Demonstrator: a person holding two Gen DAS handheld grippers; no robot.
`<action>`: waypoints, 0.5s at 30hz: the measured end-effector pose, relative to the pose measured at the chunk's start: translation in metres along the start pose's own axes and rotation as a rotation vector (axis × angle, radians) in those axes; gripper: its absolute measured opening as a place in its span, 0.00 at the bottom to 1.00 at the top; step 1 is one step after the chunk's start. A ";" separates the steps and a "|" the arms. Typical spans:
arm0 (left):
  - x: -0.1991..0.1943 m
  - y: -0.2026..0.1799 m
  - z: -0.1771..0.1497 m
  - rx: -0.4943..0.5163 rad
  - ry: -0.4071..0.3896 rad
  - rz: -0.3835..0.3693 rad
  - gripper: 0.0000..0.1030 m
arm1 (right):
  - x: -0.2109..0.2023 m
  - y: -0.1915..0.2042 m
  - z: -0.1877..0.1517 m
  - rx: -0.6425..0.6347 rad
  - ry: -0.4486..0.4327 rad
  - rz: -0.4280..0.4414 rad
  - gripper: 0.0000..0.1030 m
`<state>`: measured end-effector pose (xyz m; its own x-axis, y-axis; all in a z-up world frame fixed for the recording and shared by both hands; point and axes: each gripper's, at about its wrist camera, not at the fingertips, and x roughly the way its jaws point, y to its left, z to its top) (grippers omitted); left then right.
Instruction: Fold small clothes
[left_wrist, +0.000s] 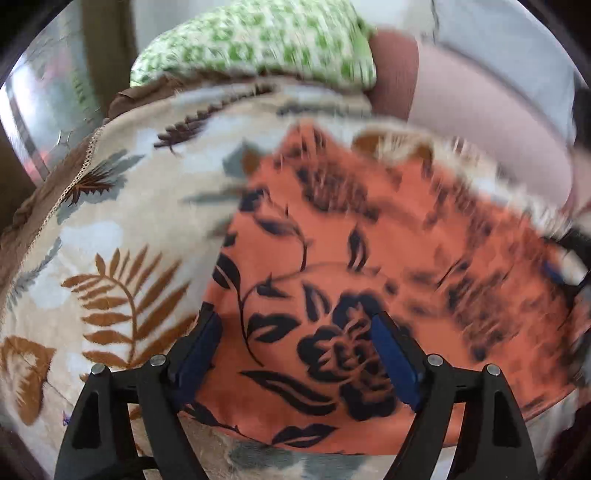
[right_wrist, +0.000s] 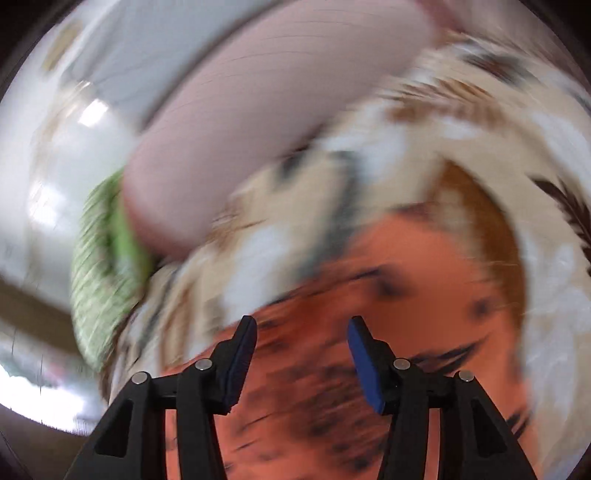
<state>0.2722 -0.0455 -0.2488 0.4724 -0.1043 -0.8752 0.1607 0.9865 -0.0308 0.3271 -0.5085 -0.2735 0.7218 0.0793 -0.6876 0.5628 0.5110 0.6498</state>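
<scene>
orange floral garment (left_wrist: 369, 258) on leaf-print blanket (left_wrist: 122, 221), both grippers' fingers (left_wrist: 393, 354) (right_wrist: 364, 363) apart above it, empty

Left gripper (left_wrist: 295, 332) at lower centre of frame, jaws spread wide, nothing pinched. Right gripper (right_wrist: 301, 338) lower centre, jaws parted, empty, view motion-blurred.

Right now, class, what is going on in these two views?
A person is working with two hand-held tongs over an orange cloth with a dark flower print, which lies spread on a leaf-patterned blanket. The left tongs stand open above the cloth's near part, gripping nothing. The right tongs are open too, over the same cloth; that view is badly blurred. A green-patterned pillow lies at the far side. No fold shows yet.
</scene>
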 end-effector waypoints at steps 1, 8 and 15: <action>0.001 -0.003 -0.001 0.017 -0.012 0.018 0.81 | 0.005 -0.021 0.002 0.058 0.000 0.057 0.50; -0.020 0.016 0.010 -0.104 -0.071 0.000 0.81 | -0.061 0.010 -0.008 0.022 -0.115 0.235 0.54; -0.056 0.068 -0.018 -0.252 -0.109 -0.010 0.81 | -0.095 0.043 -0.097 -0.087 0.154 0.310 0.56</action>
<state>0.2410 0.0295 -0.2111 0.5642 -0.1141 -0.8177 -0.0484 0.9841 -0.1707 0.2430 -0.4109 -0.2119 0.7798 0.3672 -0.5070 0.2854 0.5123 0.8100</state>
